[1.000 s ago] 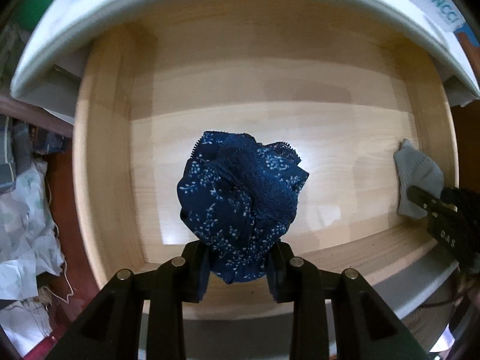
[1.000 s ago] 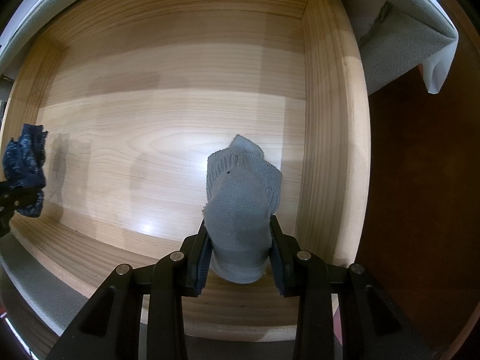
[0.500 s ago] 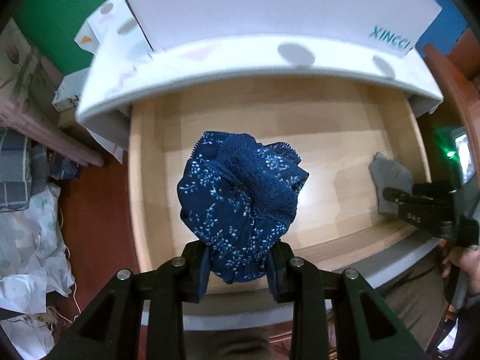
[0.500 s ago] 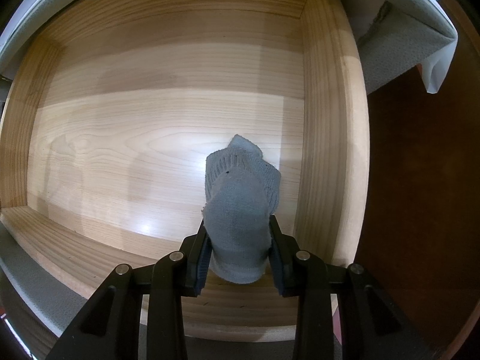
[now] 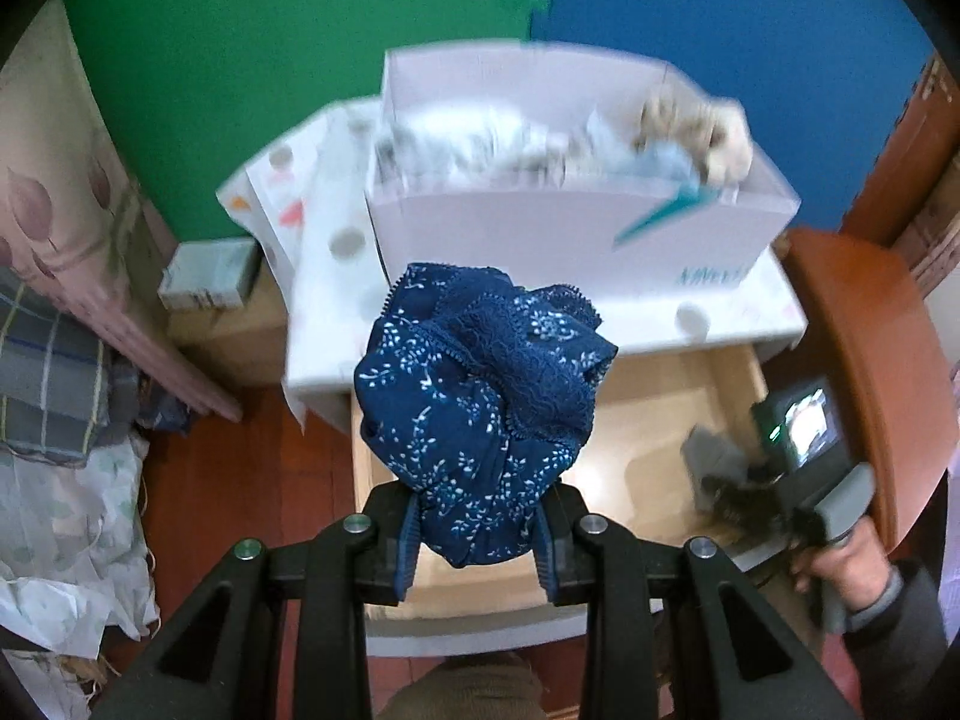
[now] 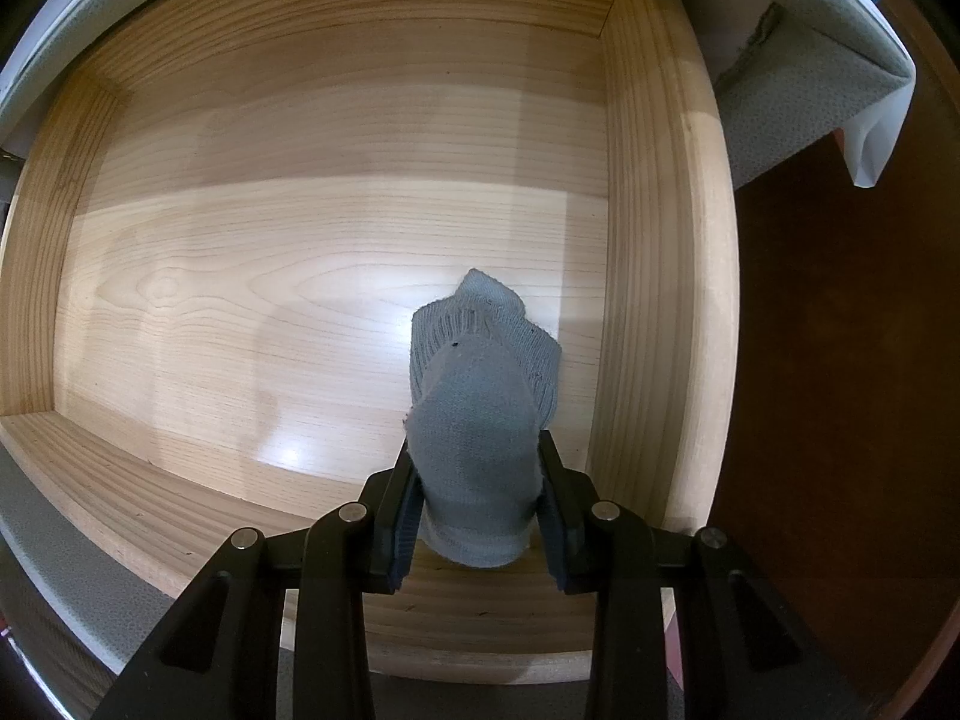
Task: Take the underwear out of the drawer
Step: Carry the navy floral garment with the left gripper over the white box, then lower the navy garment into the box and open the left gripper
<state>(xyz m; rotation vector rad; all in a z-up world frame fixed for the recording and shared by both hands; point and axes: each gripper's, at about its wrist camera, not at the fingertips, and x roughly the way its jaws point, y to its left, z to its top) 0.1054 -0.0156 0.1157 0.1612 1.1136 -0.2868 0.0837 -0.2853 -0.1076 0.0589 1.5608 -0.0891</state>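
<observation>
My left tongs [image 5: 474, 540] are clamped on the bundled navy underwear [image 5: 480, 408], and over the last second I have carried it up out of the drawer [image 5: 660, 450]: a moment ago the wooden floor filled this view just behind the cloth, and now the whole open drawer lies well below and beyond my fingertips. I judge that piece is as good as out; it only needs setting down somewhere. Beyond it, further off, stands the white box [image 5: 576, 222] full of blurred odds and ends on the cabinet top, with green and blue wall behind.

My right tongs [image 6: 477, 510] have not budged. They are pinched on the grey sock-like piece [image 6: 480, 420], which hangs just ahead of the tips, low inside the drawer and close by its right wall [image 6: 654, 300]. The rest of the drawer floor beyond is bare.

Only the left view shows my right hand [image 5: 840, 558] gripping its tool at the drawer's front right corner. Only the right view shows the drawer's bare inside clearly.
</observation>
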